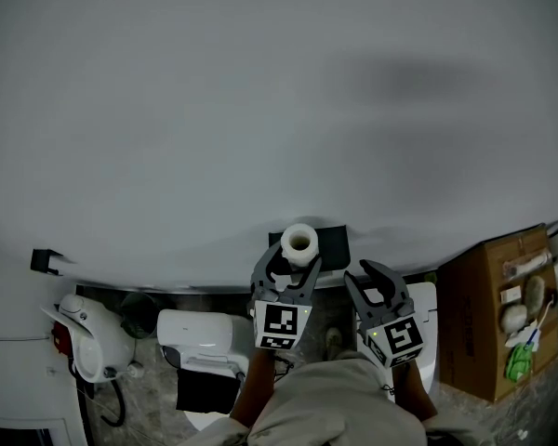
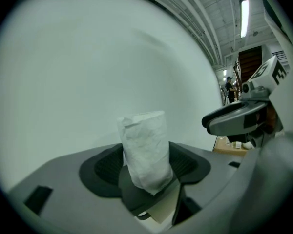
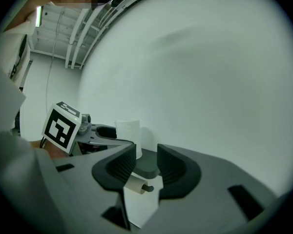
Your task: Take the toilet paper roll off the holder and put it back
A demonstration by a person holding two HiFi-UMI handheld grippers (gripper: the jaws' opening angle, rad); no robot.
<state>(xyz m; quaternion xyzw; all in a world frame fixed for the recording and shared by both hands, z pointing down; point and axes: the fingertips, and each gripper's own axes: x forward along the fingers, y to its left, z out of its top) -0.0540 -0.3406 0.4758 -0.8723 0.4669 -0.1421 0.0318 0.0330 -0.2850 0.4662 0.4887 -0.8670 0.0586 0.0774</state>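
A white toilet paper roll (image 1: 299,242) stands upright, pinched between the fingers of my left gripper (image 1: 291,266), just in front of the black wall holder (image 1: 327,241). In the left gripper view the crumpled roll (image 2: 145,150) fills the gap between the jaws of the left gripper (image 2: 147,167). My right gripper (image 1: 376,284) hangs beside it on the right, open and empty. In the right gripper view the right gripper (image 3: 146,162) points at the holder's black shelf (image 3: 147,169), under which a cardboard tube (image 3: 136,184) with hanging paper shows. The held roll (image 3: 128,130) stands to the left.
A plain white wall (image 1: 260,110) fills most of the view. A brown cardboard box (image 1: 488,314) stands at the right. Lower left are a white bin-like unit (image 1: 200,337), a white and red device (image 1: 88,340) and a small black wall fitting (image 1: 45,260).
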